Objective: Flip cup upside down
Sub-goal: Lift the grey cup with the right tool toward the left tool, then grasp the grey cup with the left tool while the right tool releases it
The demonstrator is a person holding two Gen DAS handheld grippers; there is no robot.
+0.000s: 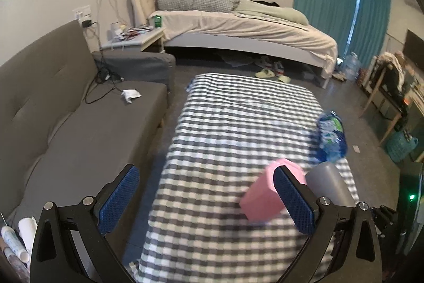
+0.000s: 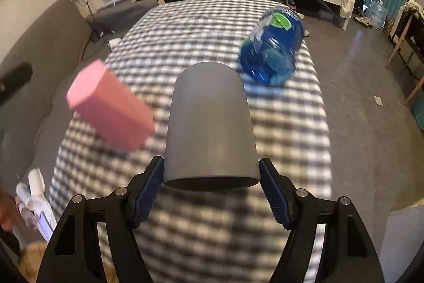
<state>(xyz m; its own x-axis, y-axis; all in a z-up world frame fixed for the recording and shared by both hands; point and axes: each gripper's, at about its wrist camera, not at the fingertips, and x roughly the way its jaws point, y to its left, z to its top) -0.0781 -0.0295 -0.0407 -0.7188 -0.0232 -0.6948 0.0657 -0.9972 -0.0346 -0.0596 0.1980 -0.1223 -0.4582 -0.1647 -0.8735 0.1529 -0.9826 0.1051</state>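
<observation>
A plain grey cup (image 2: 209, 123) sits between the blue pads of my right gripper (image 2: 210, 192), which is shut on it near its rim. The cup's open mouth faces the camera and its closed base points away, above the checked tablecloth (image 2: 185, 25). In the left wrist view the cup (image 1: 330, 183) shows at the right, partly behind my left gripper's right finger. My left gripper (image 1: 206, 199) is open and empty, over the table's left edge.
A pink box (image 2: 111, 108) lies on the cloth left of the cup; it also shows in the left wrist view (image 1: 265, 195). A blue plastic bottle (image 2: 273, 44) lies beyond to the right. A grey sofa (image 1: 79, 129) runs along the table's left side. A bed (image 1: 238, 25) stands behind.
</observation>
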